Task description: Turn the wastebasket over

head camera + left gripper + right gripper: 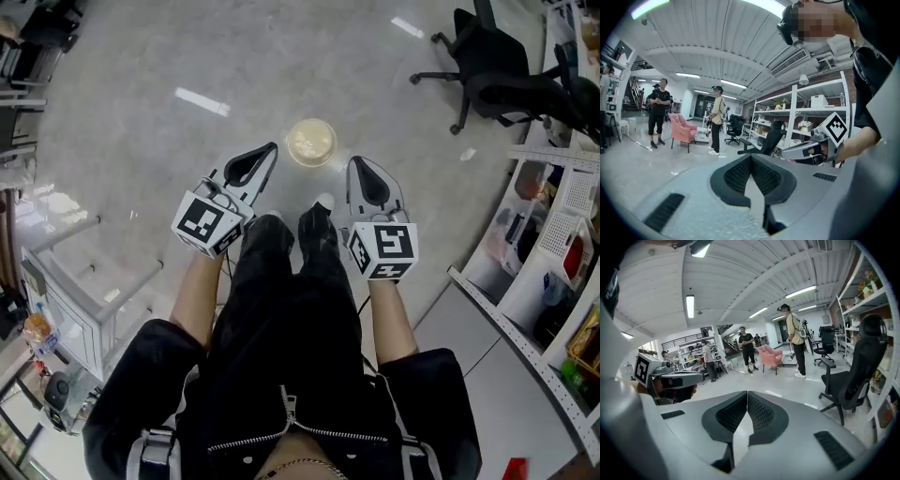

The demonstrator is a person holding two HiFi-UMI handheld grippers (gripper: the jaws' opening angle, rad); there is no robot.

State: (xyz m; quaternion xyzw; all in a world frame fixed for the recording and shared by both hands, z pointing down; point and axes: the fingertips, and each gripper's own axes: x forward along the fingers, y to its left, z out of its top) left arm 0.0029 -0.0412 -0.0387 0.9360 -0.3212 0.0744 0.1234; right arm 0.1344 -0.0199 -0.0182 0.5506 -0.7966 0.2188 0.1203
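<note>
Nearest the head camera: the wearer's black jacket (291, 375), with legs below it and shoe tips (323, 202) just short of the wastebasket (311, 142).

Wastebasket: round, cream, seen from straight above, standing alone on the floor (169, 56). I cannot tell which end is up.

Left tongs (270, 150) sit just beside it on one side and right tongs (357, 164) just beside it on the other; neither touches it. Both tongs are pressed fully together with nothing between them, and each gripper view confirms this.

My judgement: nothing is done yet. The approach, a grip on the rim or wall, and the turn-over itself all remain.

Floor around the wastebasket: grey, polished, with glare from ceiling strips.

Further out from the wastebasket:
- black office chair (487, 56), well apart beyond the right tongs
- white shelving (525, 291), past the chair
- wire-frame rack (75, 272), well off on the left-tongs side

The gripper views show an open workroom with people standing and a pink armchair (771, 355).
</note>
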